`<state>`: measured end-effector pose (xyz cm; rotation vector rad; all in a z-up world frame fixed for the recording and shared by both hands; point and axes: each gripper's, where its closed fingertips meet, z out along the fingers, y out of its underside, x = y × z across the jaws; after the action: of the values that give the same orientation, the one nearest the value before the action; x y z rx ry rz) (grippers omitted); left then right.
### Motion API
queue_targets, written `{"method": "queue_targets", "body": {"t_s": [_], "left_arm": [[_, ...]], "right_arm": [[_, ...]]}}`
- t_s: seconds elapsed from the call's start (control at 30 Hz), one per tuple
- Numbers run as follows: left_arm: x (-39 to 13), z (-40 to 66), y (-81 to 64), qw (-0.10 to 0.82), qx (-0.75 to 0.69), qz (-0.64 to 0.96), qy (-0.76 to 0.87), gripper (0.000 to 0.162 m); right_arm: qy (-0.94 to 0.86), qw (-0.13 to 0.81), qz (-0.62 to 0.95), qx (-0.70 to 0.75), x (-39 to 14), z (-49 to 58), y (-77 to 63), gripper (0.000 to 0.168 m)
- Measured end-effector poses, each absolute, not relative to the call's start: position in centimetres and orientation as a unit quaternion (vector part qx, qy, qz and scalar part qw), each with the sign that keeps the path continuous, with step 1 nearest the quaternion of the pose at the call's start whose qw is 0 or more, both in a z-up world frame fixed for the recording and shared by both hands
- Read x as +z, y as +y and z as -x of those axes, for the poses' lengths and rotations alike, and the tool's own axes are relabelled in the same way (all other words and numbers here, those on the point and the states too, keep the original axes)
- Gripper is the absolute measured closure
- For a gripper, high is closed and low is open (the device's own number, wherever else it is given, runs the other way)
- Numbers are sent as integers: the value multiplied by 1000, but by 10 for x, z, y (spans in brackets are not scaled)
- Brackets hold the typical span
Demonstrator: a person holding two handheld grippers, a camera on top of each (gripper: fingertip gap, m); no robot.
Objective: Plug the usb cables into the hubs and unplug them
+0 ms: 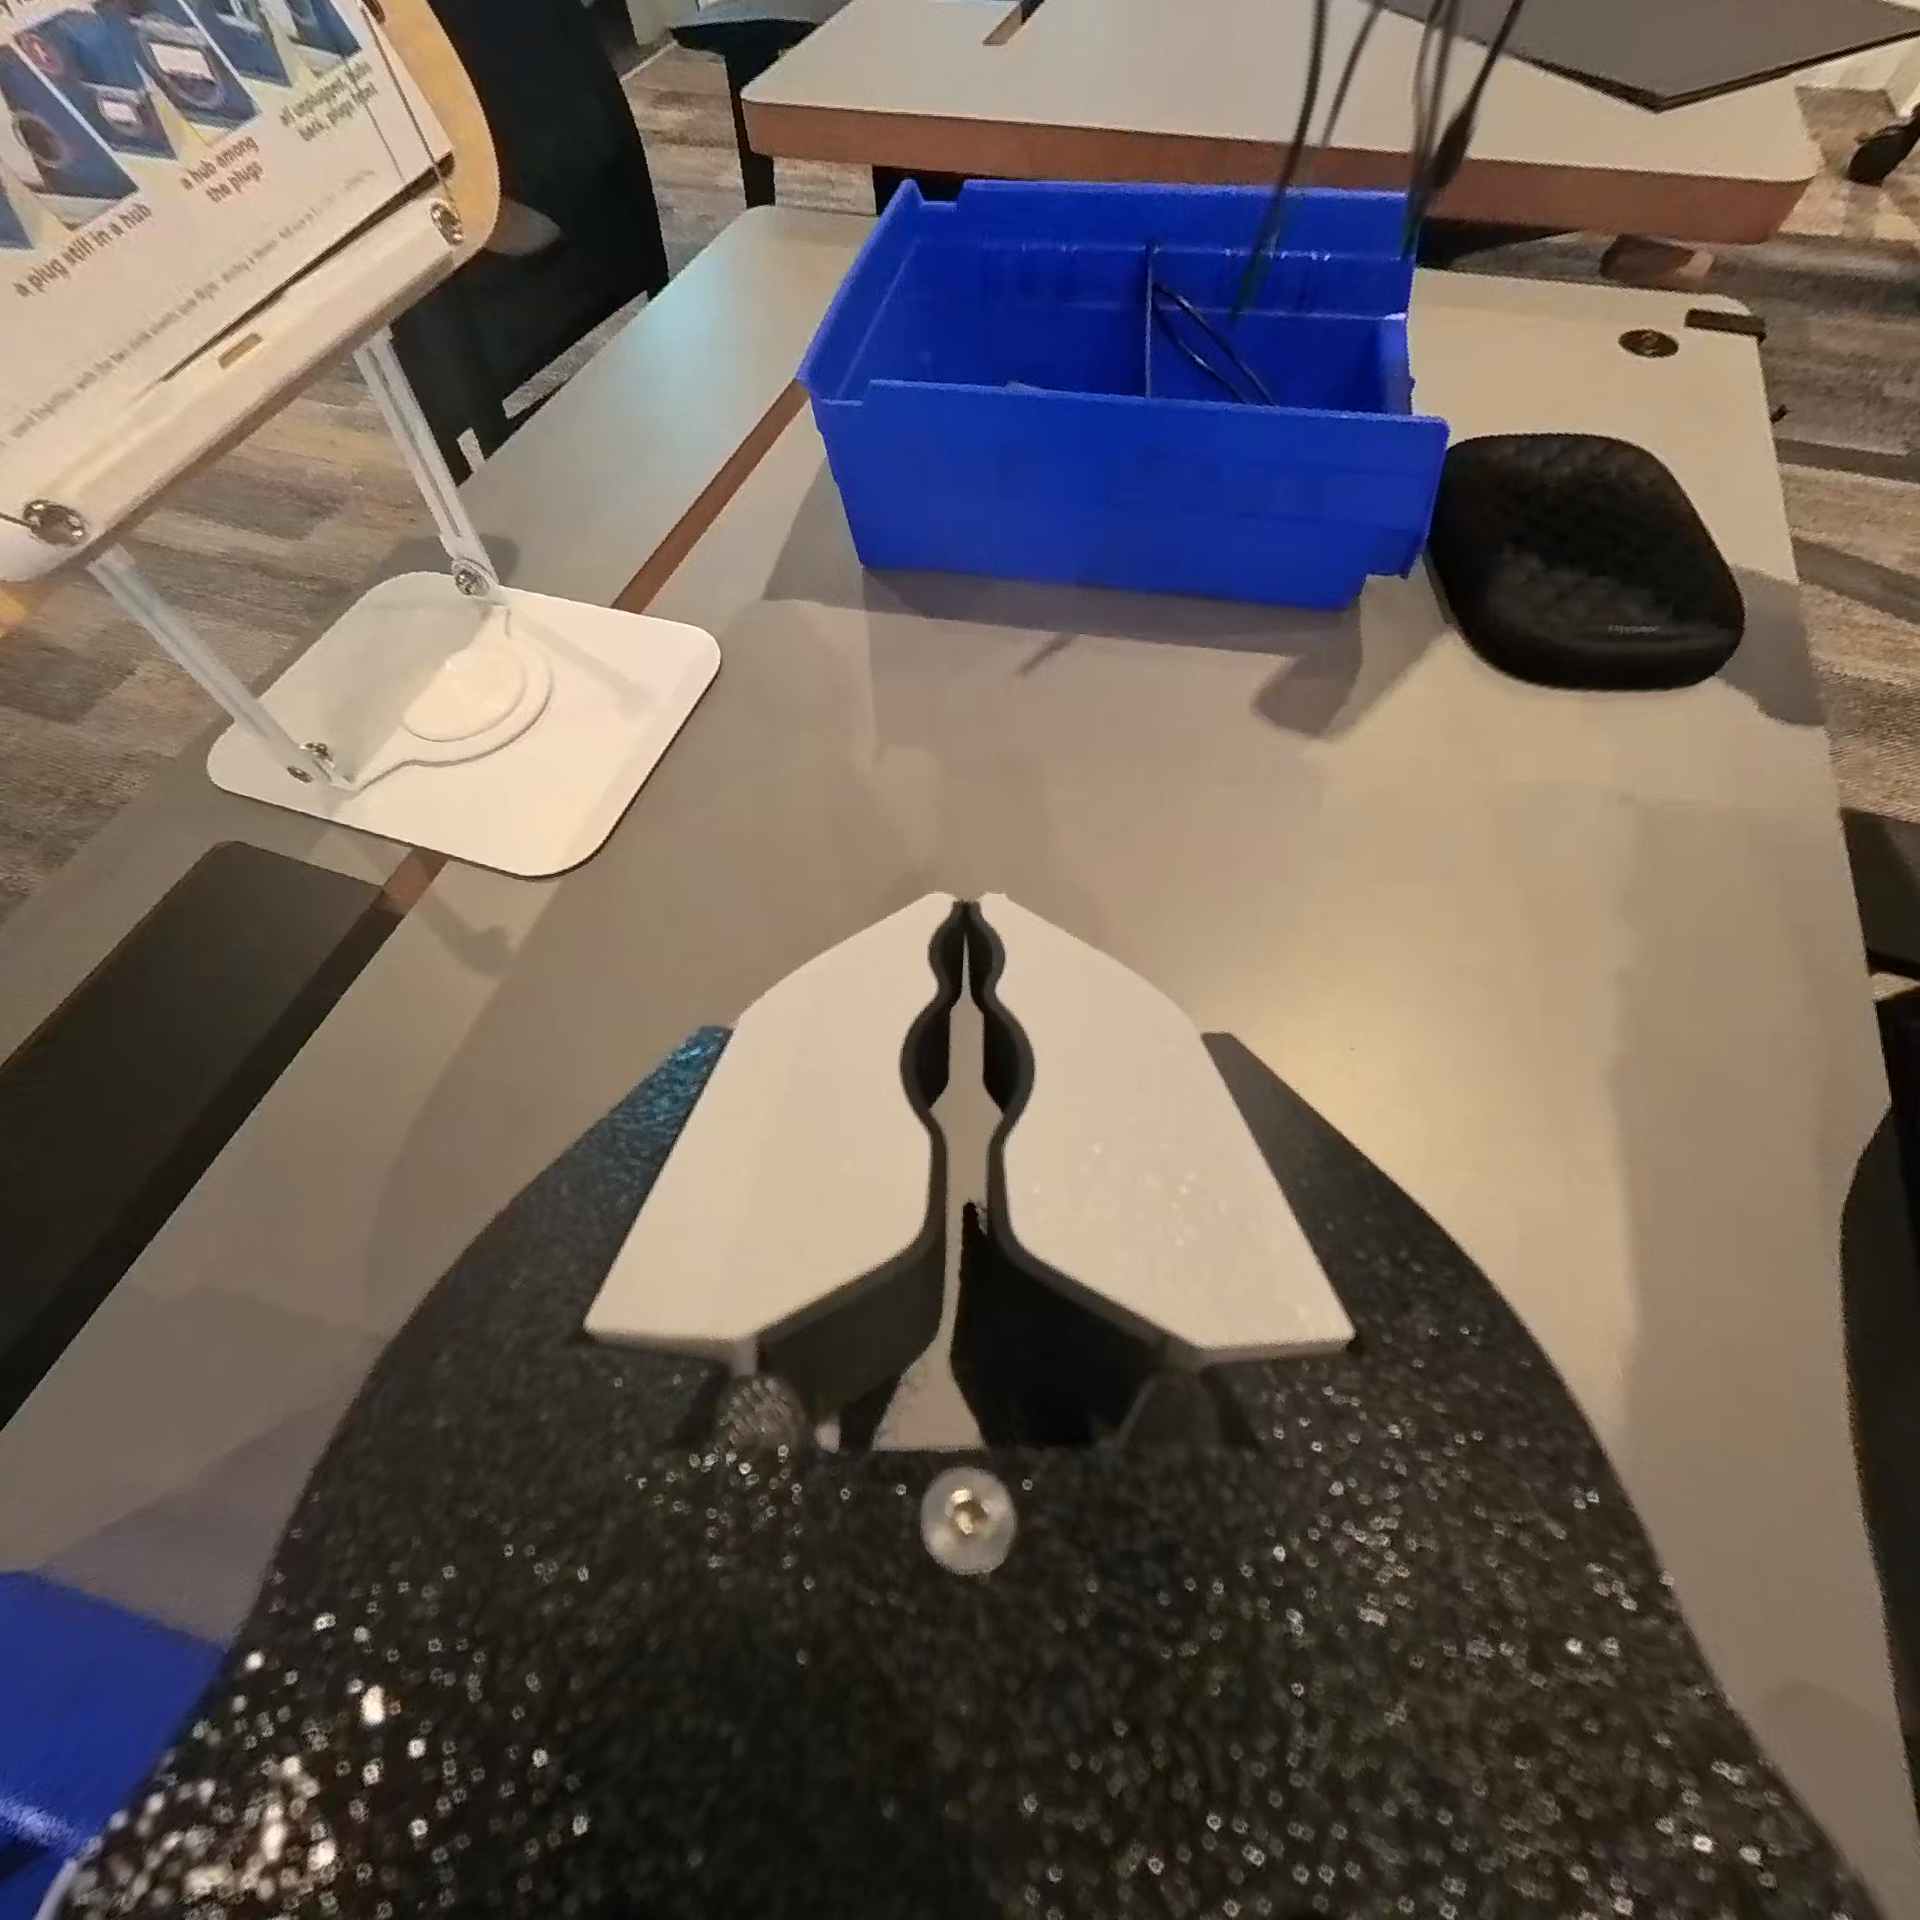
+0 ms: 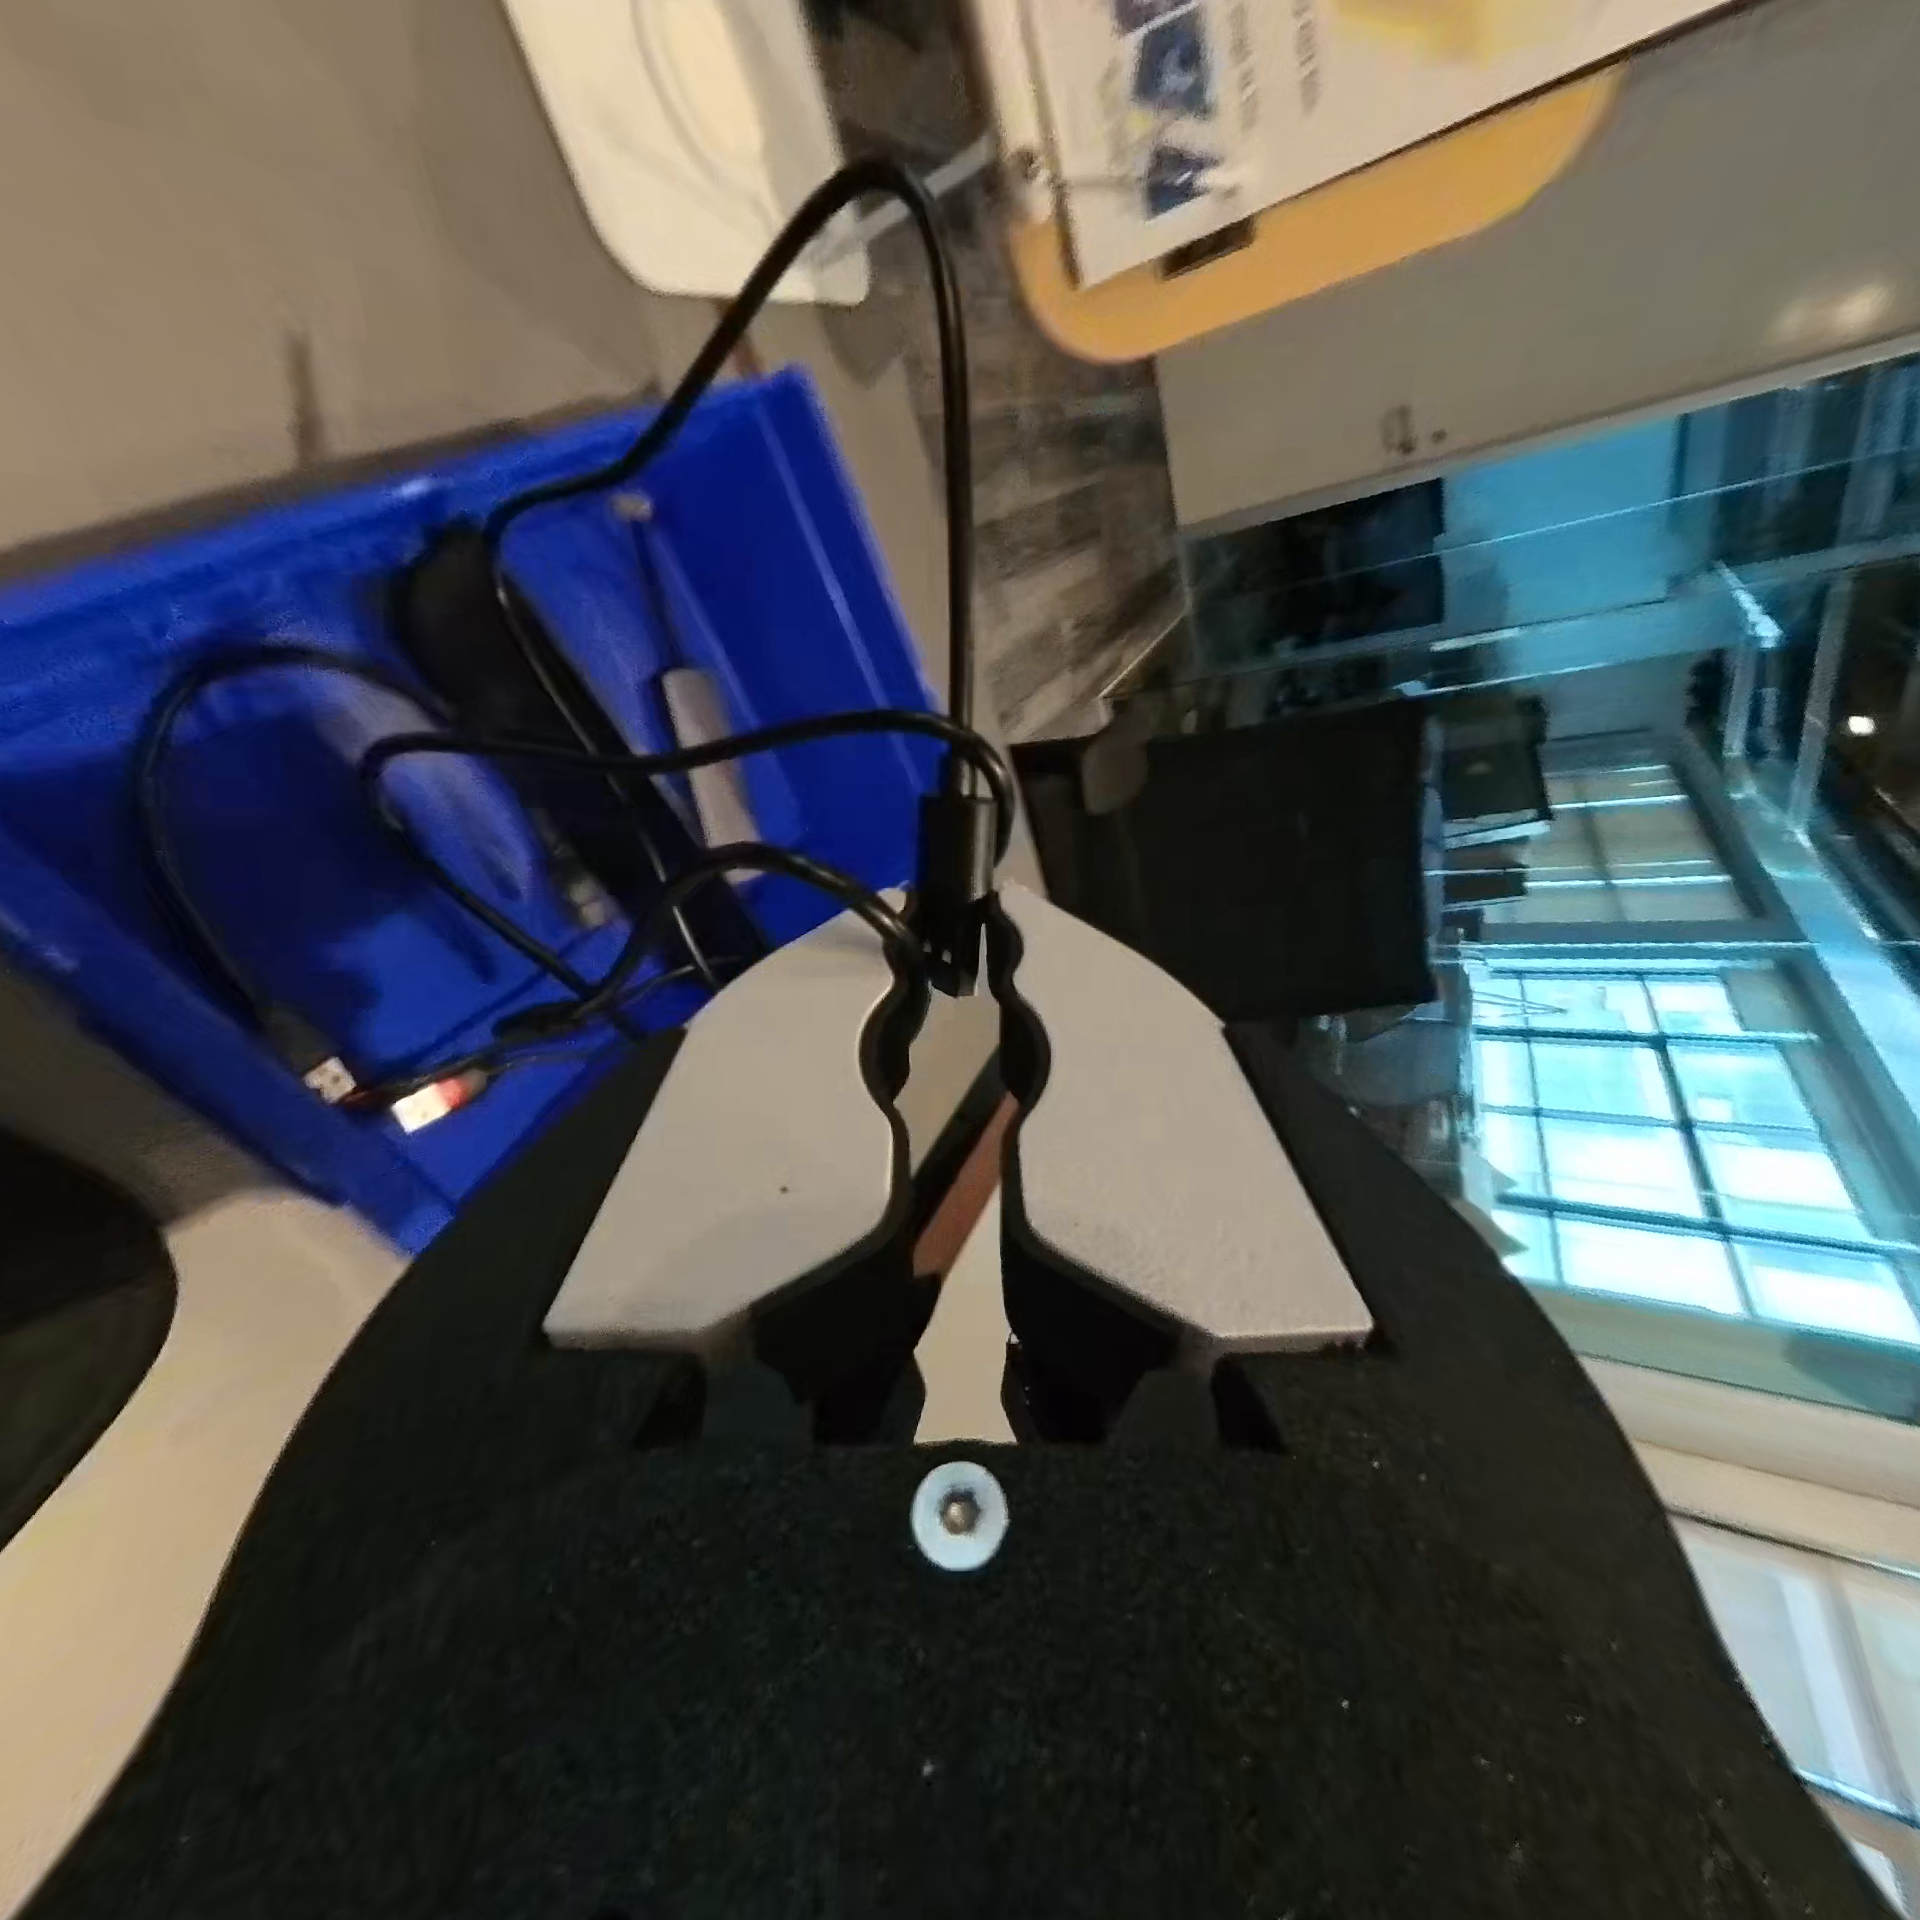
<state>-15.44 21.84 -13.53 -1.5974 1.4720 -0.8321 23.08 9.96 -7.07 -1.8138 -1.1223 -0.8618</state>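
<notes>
My left gripper (image 1: 966, 906) is shut and empty, held low over the grey table (image 1: 1299, 883), well short of the blue bin (image 1: 1122, 468). My right gripper (image 2: 961, 940) is shut on a bunch of black USB cables (image 2: 966, 821) and holds them up above the blue bin (image 2: 800, 582). The cables loop down toward the bin, and two metal USB plugs (image 2: 421, 1103) dangle at its edge. Oblong grey and dark things, probably hubs (image 2: 694, 727), lie in the bin. In the left wrist view the cables (image 1: 1283, 197) hang from above into the bin's right compartment.
A white stand (image 1: 468, 727) with an instruction sheet (image 1: 197, 208) sits at the table's left edge. A black padded pouch (image 1: 1579, 561) lies right of the bin. Another table (image 1: 1195, 114) stands behind. Another blue bin's corner (image 1: 83, 1704) shows at bottom left.
</notes>
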Motion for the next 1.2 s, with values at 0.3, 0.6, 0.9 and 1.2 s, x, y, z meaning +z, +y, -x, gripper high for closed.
{"method": "queue_targets", "body": {"t_s": [0.3,0.6,0.9,1.2], "left_arm": [[-135,153,218,388,-349,630,575,162],[-144,148,213,374,-342,630,589,162],[-140,154,220,381,-347,634,577,162],[-139,154,220,383,-350,633,575,162]], "right_arm": [[-542,285,737,-287,-186,-234,94,156],[-540,147,811,-170,-233,-240,117,155],[-644,66,701,-300,-229,-255,153,156],[-675,23,685,-275,-252,-247,135,155]]}}
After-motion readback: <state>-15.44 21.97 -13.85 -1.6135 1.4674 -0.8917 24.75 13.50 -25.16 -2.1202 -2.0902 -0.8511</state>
